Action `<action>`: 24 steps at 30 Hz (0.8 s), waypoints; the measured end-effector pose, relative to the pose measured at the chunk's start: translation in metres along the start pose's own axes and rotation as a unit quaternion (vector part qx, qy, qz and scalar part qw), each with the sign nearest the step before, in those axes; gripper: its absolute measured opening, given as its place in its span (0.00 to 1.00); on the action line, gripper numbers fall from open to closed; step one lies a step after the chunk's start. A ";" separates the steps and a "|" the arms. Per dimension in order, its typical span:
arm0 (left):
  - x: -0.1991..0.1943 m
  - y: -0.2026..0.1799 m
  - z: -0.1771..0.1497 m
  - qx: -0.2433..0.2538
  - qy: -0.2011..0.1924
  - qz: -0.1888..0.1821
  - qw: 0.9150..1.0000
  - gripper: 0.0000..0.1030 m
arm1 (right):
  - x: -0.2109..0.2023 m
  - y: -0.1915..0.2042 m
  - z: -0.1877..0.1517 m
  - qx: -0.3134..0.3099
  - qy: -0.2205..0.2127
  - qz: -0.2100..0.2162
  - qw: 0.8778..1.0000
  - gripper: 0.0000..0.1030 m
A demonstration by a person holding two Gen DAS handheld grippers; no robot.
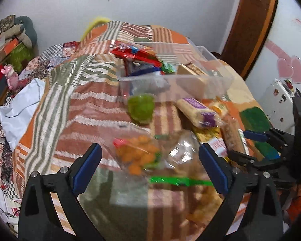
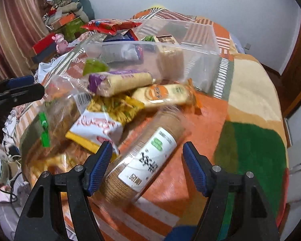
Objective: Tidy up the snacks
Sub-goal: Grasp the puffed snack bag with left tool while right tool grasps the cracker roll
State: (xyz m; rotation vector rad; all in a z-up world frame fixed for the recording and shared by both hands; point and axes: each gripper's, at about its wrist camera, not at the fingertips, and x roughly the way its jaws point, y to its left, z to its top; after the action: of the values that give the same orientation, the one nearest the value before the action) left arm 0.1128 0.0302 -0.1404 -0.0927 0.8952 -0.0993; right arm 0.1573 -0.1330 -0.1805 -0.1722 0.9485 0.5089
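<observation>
Snacks are being picked up for the clear box [image 2: 200, 46]. The right gripper [image 2: 147, 168] is held apart around the brown cookie roll [image 2: 148, 160] on the bed [image 2: 250, 100], not yet squeezed. The left gripper [image 1: 150, 168] is wide apart over the orange snack bag [image 1: 138, 152]. Next, a squeeze is needed.

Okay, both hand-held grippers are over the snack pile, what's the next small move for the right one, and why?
Probably lower the right hand-held gripper a little and close on the brown biscuit roll. The roll already lies between its open fingers, untouched, and the clear bin behind the pile has room.
</observation>
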 end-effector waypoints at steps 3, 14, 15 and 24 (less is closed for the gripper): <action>-0.004 -0.016 -0.007 0.017 -0.001 -0.007 1.000 0.95 | -0.007 -0.009 -0.005 0.013 -0.003 0.000 1.000 0.68; -0.003 -0.069 -0.037 0.061 0.023 -0.044 0.997 0.95 | -0.019 -0.025 -0.027 0.058 -0.016 0.026 0.998 0.32; -0.002 -0.073 -0.041 0.064 0.030 -0.049 0.996 0.95 | -0.021 -0.024 -0.028 0.058 -0.017 0.025 0.998 0.32; 0.018 -0.083 -0.062 0.066 0.066 -0.055 0.994 0.84 | -0.040 -0.032 -0.047 0.080 -0.007 0.034 0.996 0.35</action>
State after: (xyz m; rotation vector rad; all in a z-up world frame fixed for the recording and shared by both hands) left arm 0.0714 -0.0569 -0.1833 -0.0130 1.0130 -0.2700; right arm 0.1202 -0.1913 -0.1780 0.0085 0.9796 0.4940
